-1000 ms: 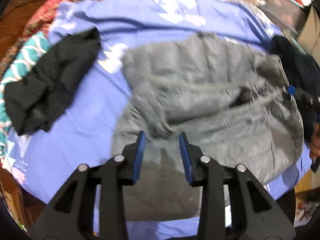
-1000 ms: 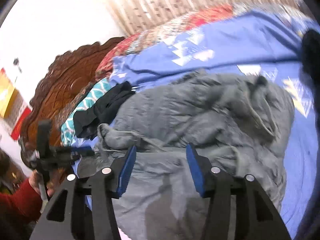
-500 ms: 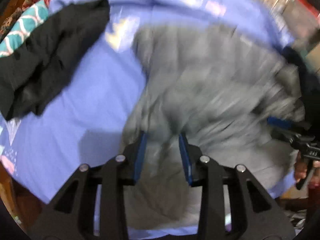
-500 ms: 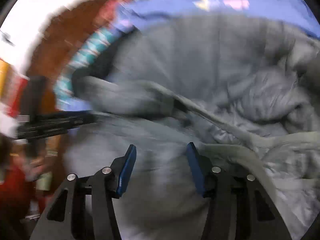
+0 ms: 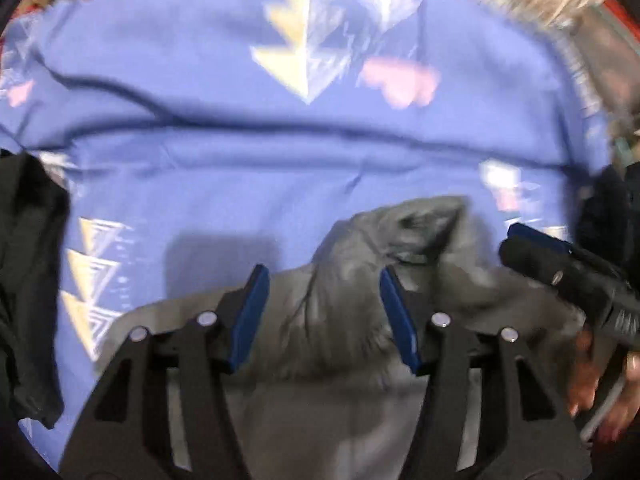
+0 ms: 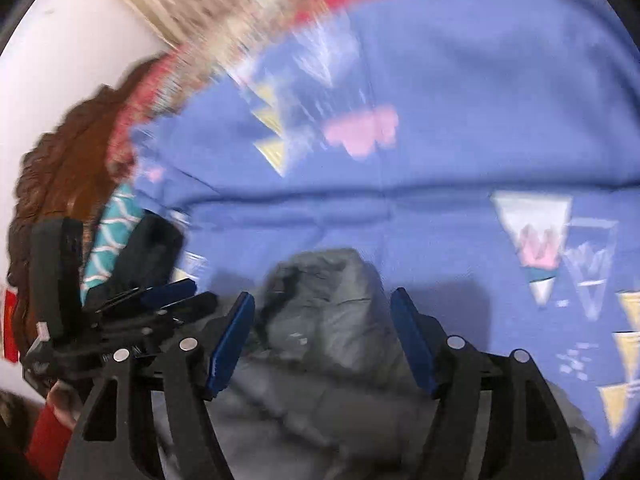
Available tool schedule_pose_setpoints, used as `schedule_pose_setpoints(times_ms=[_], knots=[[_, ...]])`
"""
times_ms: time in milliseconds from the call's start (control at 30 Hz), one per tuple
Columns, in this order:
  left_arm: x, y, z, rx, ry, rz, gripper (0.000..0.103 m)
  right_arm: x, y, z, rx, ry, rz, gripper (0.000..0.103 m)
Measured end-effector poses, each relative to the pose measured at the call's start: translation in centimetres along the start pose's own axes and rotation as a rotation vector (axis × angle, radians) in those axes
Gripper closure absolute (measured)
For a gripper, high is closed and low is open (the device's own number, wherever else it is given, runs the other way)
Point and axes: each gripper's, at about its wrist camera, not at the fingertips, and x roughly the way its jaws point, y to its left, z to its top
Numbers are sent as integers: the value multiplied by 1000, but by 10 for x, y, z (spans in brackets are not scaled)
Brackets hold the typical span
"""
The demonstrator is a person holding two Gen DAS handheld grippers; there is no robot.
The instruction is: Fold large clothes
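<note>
A: On the bed, what lies where?

B: A grey padded jacket (image 5: 360, 308) sits bunched on the blue patterned bedsheet (image 5: 280, 168), at the near edge, right under both tools. In the right wrist view the same jacket (image 6: 324, 320) rises in a crumpled hump between the fingers, with the sheet (image 6: 460, 160) stretching away behind it.

A: And the left tool?

B: The left tool (image 5: 324, 312) has its jaws spread wide, blue pads apart, with jacket fabric showing in the gap. Whether the pads touch the cloth, I cannot tell; the picture is blurred. They are not pinching it.

A: The right one?

B: The right tool (image 6: 324, 340) is likewise spread wide over the jacket's hump, nothing clamped between its pads. From the left wrist view it (image 5: 568, 272) shows at the right edge, low over the jacket, with the person's hand (image 5: 592, 376) behind it.

A: Anything else around?

B: A black garment (image 5: 28, 280) lies on the sheet at the left, apart from the jacket. In the right wrist view, the left tool (image 6: 168, 296) appears at the left, near a teal patterned cloth (image 6: 112, 236) and a carved wooden headboard (image 6: 68, 152). A red sleeve (image 6: 44, 436) shows low in that corner.
</note>
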Motion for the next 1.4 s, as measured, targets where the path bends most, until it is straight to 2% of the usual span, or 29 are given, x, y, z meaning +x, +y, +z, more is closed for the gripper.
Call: schedule_pose_setpoints(times_ms=[67,100,133,167,200,267,367,433,533,667,767,833,867,1000,1033,1100,1167,1200,1300,1333,1367,1400], knots=[[30,-4,2,7,63,73,48,34,-9,-4,31,83,-40,16],[40,-5,1,5,83,101,61,39,-10,-6,34,91,-41,20],[45,-4,0,0,90,107,72,42,-9,-8,26,81,-33,40],[43,-5,-1,-5,75,88,85,39,-7,-10,9,56,-26,51],[39,-5,-2,-8,58,76,93,33,-4,-14,-8,34,-13,64],[18,-4,-6,-7,8,9,97,14,6,-19,-65,-12,20,71],[-31,-2,-21,-2,-92,-83,97,-37,28,-35,-160,-118,20,71],[-73,-1,-39,-3,-173,-149,97,-81,50,-57,-247,-196,11,71],[-132,-3,-77,11,-272,-206,97,-134,84,-97,-356,-287,-1,71],[-211,-10,-162,46,-417,-248,97,-189,115,-179,-478,-397,-7,71],[-250,-4,-240,82,-486,-249,97,-210,135,-253,-575,-458,-67,71],[-257,-2,-282,104,-498,-237,97,-207,146,-309,-643,-497,-146,71],[-256,0,-309,113,-491,-231,97,-204,146,-324,-648,-497,-158,71],[-227,9,-375,105,-388,-202,97,-168,142,-400,-662,-476,-251,71],[-214,13,-383,88,-350,-195,97,-155,139,-412,-650,-451,-256,71],[-183,22,-403,43,-225,-160,97,-132,132,-429,-650,-422,-280,71],[-170,29,-418,12,-136,-209,97,-115,129,-439,-661,-392,-316,71],[-174,31,-423,9,-126,-233,97,-108,128,-443,-665,-373,-328,71],[-219,41,-424,-13,-195,-336,97,-94,125,-451,-697,-359,-368,71],[-243,41,-420,-5,-257,-382,97,-91,125,-452,-704,-359,-375,71],[-279,32,-414,42,-365,-409,97,-90,125,-455,-703,-360,-374,71],[-298,25,-410,71,-427,-404,97,-87,125,-455,-695,-364,-373,71]])
